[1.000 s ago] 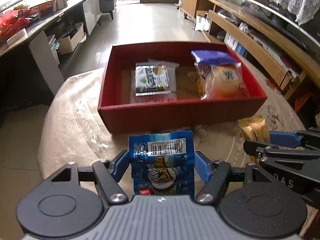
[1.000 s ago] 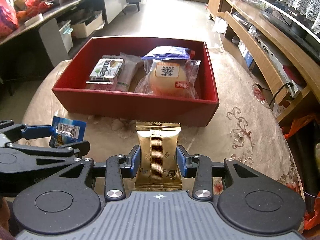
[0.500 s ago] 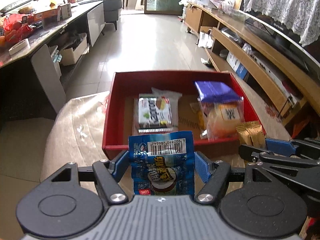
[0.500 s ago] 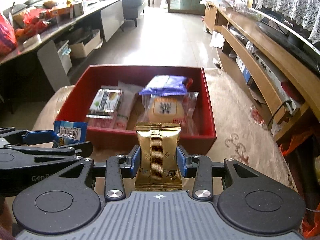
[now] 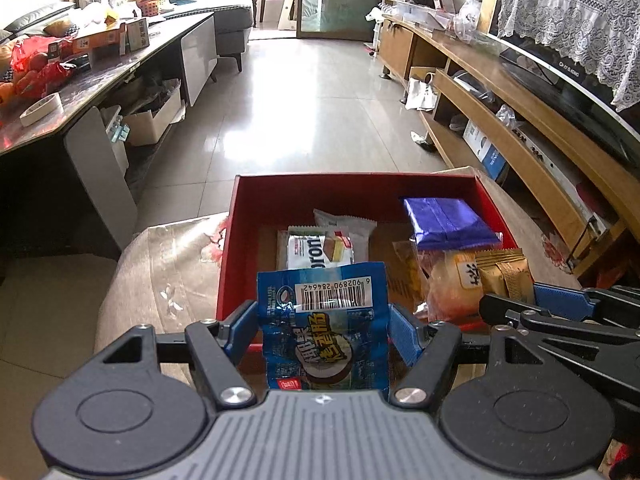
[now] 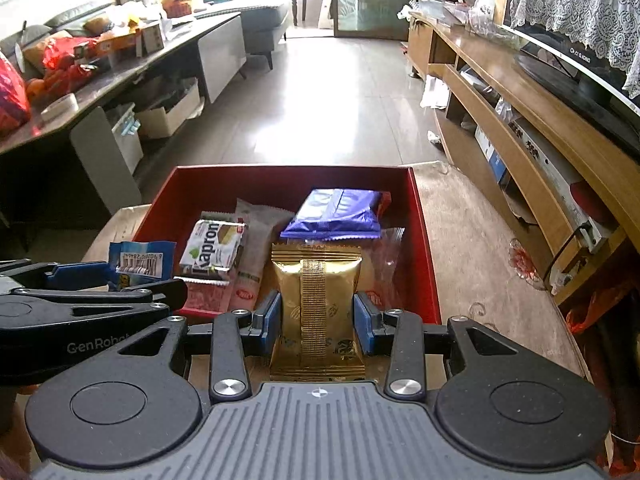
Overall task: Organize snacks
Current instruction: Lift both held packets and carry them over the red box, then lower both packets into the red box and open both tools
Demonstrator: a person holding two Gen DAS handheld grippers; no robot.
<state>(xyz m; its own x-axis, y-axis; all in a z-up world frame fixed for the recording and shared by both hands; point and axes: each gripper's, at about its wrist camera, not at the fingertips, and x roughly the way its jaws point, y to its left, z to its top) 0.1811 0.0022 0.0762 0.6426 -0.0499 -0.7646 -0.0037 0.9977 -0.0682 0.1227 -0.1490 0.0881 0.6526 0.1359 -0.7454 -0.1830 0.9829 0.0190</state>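
My left gripper is shut on a blue snack packet and holds it over the near wall of the red box. My right gripper is shut on a gold snack packet and holds it over the box's near right part. In the box lie a Kapron wafer pack, a purple packet and a clear-wrapped bun. The gold packet and the right gripper's fingers show at right in the left wrist view; the blue packet shows at left in the right wrist view.
The box sits on a round table with a beige patterned cloth. A long wooden TV shelf runs along the right. A cluttered dark desk stands at left. Tiled floor lies beyond.
Both grippers have risen and moved forward with their packets, from in front of the box to over its near wall.
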